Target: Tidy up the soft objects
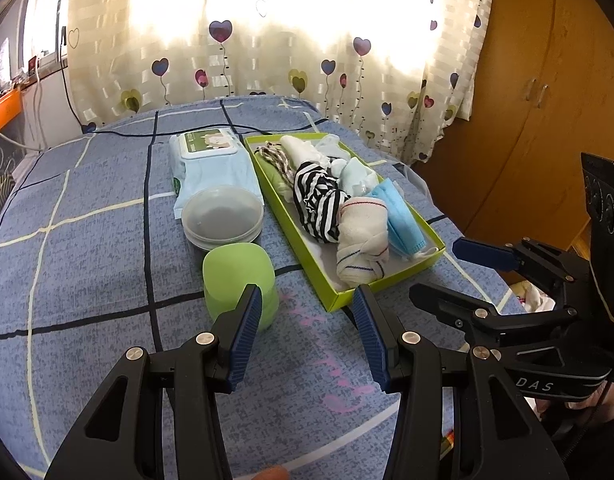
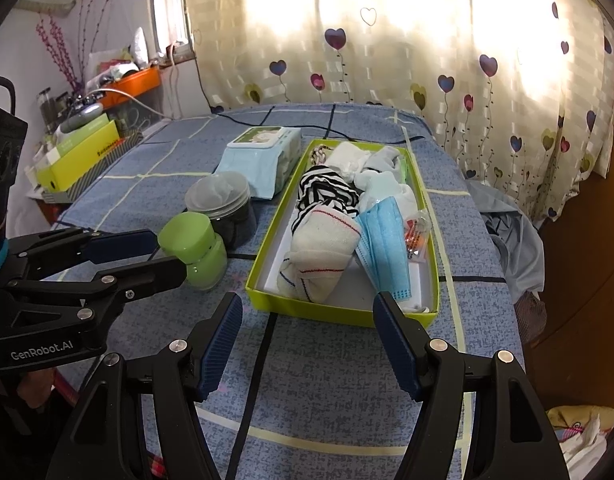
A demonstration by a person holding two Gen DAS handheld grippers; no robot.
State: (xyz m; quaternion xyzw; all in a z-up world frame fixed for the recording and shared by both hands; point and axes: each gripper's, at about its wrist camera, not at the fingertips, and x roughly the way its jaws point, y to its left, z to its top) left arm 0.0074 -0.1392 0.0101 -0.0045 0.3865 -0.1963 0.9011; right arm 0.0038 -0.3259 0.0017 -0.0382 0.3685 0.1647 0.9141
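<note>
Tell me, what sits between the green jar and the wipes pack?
A clear lidded tub sits between the green jar and the wipes pack, plainest in the right wrist view.

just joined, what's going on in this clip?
A person holds a claw in each hand over a bed with a blue checked cover. Both the left claw and right claw are open and empty. A green tray already holds rolled cloths, a striped garment and a blue face mask. A green jar, a lidded container and a wipes pack sit beside it.
</note>
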